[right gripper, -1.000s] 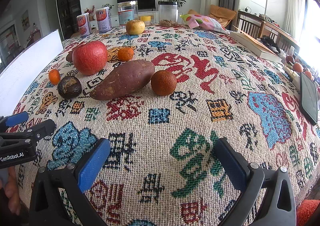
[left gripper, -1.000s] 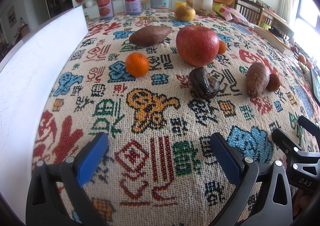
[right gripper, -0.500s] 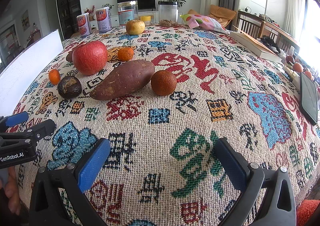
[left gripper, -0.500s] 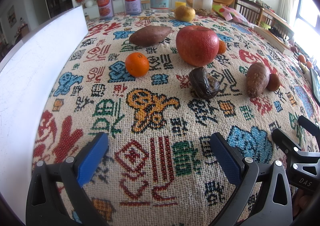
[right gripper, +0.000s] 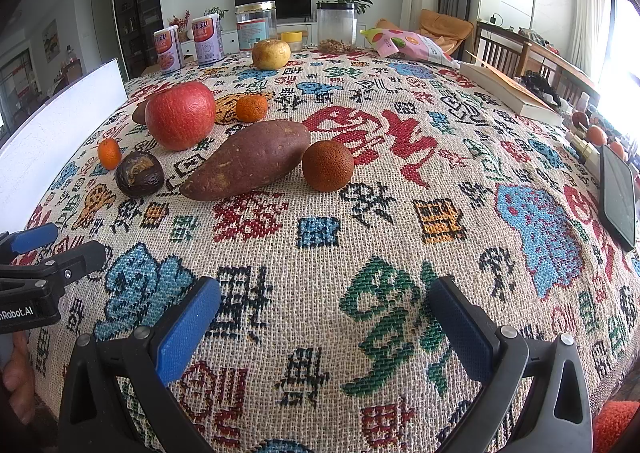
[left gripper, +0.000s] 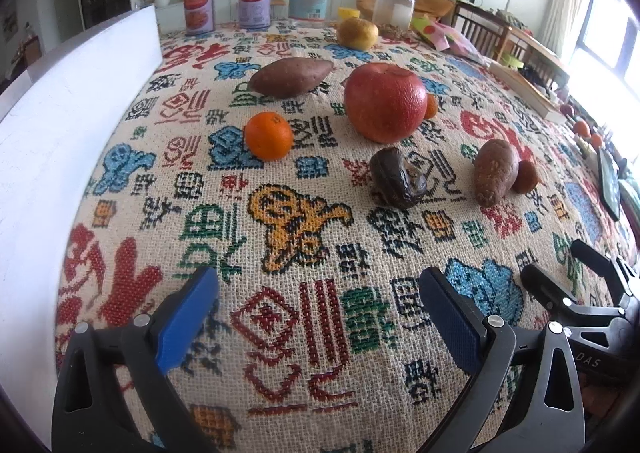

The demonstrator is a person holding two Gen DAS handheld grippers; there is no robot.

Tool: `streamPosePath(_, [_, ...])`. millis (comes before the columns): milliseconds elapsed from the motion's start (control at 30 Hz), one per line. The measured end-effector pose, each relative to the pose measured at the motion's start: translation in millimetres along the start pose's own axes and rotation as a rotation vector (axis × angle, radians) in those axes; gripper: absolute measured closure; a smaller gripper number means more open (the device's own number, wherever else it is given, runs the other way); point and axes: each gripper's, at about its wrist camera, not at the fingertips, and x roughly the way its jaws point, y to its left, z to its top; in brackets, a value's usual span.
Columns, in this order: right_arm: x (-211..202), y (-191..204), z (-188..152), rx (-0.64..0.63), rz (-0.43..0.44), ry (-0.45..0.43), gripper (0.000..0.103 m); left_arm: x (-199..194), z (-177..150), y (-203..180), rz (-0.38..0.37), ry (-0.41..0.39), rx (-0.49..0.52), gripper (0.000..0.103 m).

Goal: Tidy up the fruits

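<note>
On the patterned tablecloth lie a large red apple-like fruit point(left gripper: 385, 107) point(right gripper: 180, 115), a small orange point(left gripper: 268, 135) point(right gripper: 109, 153), a dark wrinkled fruit point(left gripper: 397, 178) point(right gripper: 139, 173), a brown-orange fruit point(right gripper: 327, 165) point(left gripper: 525, 176), a small mandarin point(right gripper: 251, 108), a yellow fruit point(right gripper: 271, 54) point(left gripper: 357, 33) and two sweet potatoes point(right gripper: 246, 160) point(left gripper: 291, 77). My left gripper point(left gripper: 318, 319) is open and empty near the front edge. My right gripper point(right gripper: 324, 327) is open and empty, right of the left one, well short of the fruits.
A white board point(left gripper: 60, 125) stands along the table's left side. Cans point(right gripper: 168, 49), jars point(right gripper: 256, 25) and a snack bag point(right gripper: 408, 45) stand at the far edge. A book point(right gripper: 508, 93) and a phone point(right gripper: 618, 193) lie at the right.
</note>
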Motion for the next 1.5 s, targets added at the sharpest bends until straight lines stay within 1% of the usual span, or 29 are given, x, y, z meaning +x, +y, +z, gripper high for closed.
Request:
streamPosePath(33, [-0.4,0.1,0.0,-0.001,0.000,0.000,0.000,-1.9,8.7,6.3,0.000,-0.012,-0.019,0.003])
streamPosePath(133, [-0.8,0.5,-0.1,-0.002,0.001,0.000,0.000,-1.1,42.5,22.3,0.034,-0.040,-0.073,0.003])
streamPosePath(200, [-0.8,0.6,-0.2,-0.002,0.001,0.001,0.000,10.5,62.7,26.4,0.044,-0.020,-0.083,0.003])
streamPosePath(267, [-0.5,0.4,-0.2,-0.002,0.000,0.000,0.000,29.3,74.1,26.3,0.070,0.012,-0.071,0.004])
streamPosePath(300, [-0.4,0.3,-0.2,-0.002,0.000,0.000,0.000,38.8,76.6,26.1,0.076,0.030,-0.067,0.008])
streamPosePath(333, [0.0,0.0,0.0,-0.002,0.001,0.000,0.000,47.6,77.3,25.8,0.084,0.049,-0.064,0.014])
streamPosePath(367, [0.0,-0.1,-0.1,-0.002,0.002,0.000,0.000,55.3,76.8,26.2,0.090,0.072,-0.062,0.030])
streamPosePath(400, [-0.4,-0.2,-0.3,-0.005,0.005,0.001,0.000,56.9,75.5,24.9,0.114,0.056,-0.050,0.034])
streamPosePath(433, [-0.9,-0.8,0.2,-0.013,0.017,0.005,0.000,55.1,74.8,24.5,0.117,0.032,-0.039,0.045])
streamPosePath(467, [-1.8,-2.7,0.6,-0.014,0.032,0.014,0.000,54.0,73.8,25.4,0.099,0.030,-0.039,0.069])
streamPosePath(500, [-3.7,-6.9,1.7,-0.003,0.056,0.024,0.000,50.5,72.0,27.9,0.094,0.023,-0.047,0.074])
streamPosePath(567, [-9.0,-23.2,3.5,0.086,0.128,0.019,0.000,40.3,65.7,35.5,0.060,0.011,-0.082,0.075])
streamPosePath(633, [-13.2,-45.5,4.8,0.231,0.205,0.014,0.002,27.3,58.6,41.5,0.056,-0.010,-0.090,0.075])
streamPosePath(667, [-13.9,-53.2,6.3,0.293,0.241,0.031,0.004,20.1,53.8,42.9,0.057,-0.018,-0.090,0.075])
streamPosePath(700, [-13.8,-57.8,8.6,0.349,0.295,0.055,0.013,14.5,49.7,44.8,0.052,-0.019,-0.094,0.075])
streamPosePath(733, [-12.6,-58.0,12.6,0.390,0.371,0.080,0.024,10.4,46.0,46.2,0.043,-0.015,-0.101,0.075])
streamPosePath(767, [-9.9,-53.0,17.2,0.406,0.433,0.105,0.027,6.9,42.7,47.1,0.031,-0.009,-0.107,0.075])
streamPosePath(833, [-0.8,-34.9,29.2,0.399,0.474,0.146,0.030,-0.2,37.5,47.5,0.008,-0.003,-0.118,0.075])
streamPosePath(900, [12.4,-19.3,43.0,0.415,0.463,0.172,0.030,-9.3,33.5,47.6,-0.011,-0.011,-0.125,0.075])
streamPosePath(933, [19.1,-12.9,50.5,0.422,0.441,0.179,0.030,-14.4,31.8,47.8,-0.019,-0.017,-0.128,0.075])
streamPosePath(1067, [46.7,3.3,76.5,0.475,0.319,0.217,0.029,-34.5,24.9,50.1,-0.044,-0.035,-0.141,0.076])
streamPosePath(1133, [55.8,11.2,89.3,0.467,0.227,0.221,0.030,-42.7,21.7,50.5,-0.054,-0.038,-0.136,0.076])
streamPosePath(1200, [61.6,17.9,97.2,0.474,0.165,0.235,0.030,-51.1,18.2,50.2,-0.064,-0.043,-0.127,0.076])
streamPosePath(1233, [64.7,21.6,101.0,0.461,0.133,0.247,0.041,-55.7,16.8,50.1,-0.070,-0.045,-0.125,0.076])
streamPosePath(1267, [65.1,23.4,103.0,0.446,0.104,0.251,0.055,-60.8,15.2,50.3,-0.080,-0.047,-0.122,0.077])
streamPosePath(1300, [65.8,21.1,101.6,0.457,0.136,0.256,0.063,-66.2,14.1,50.5,-0.090,-0.052,-0.120,0.077])
streamPosePath(1333, [65.3,17.2,98.4,0.481,0.165,0.263,0.063,-71.4,13.2,50.9,-0.100,-0.057,-0.119,0.077])
streamPosePath(1400, [59.6,6.1,90.8,0.516,0.196,0.264,0.063,-82.7,10.6,52.4,-0.129,-0.062,-0.126,0.077])
streamPosePath(1500, [48.1,-9.8,79.5,0.603,0.307,0.258,0.063,-100.7,11.3,53.8,-0.180,-0.067,-0.149,0.077])
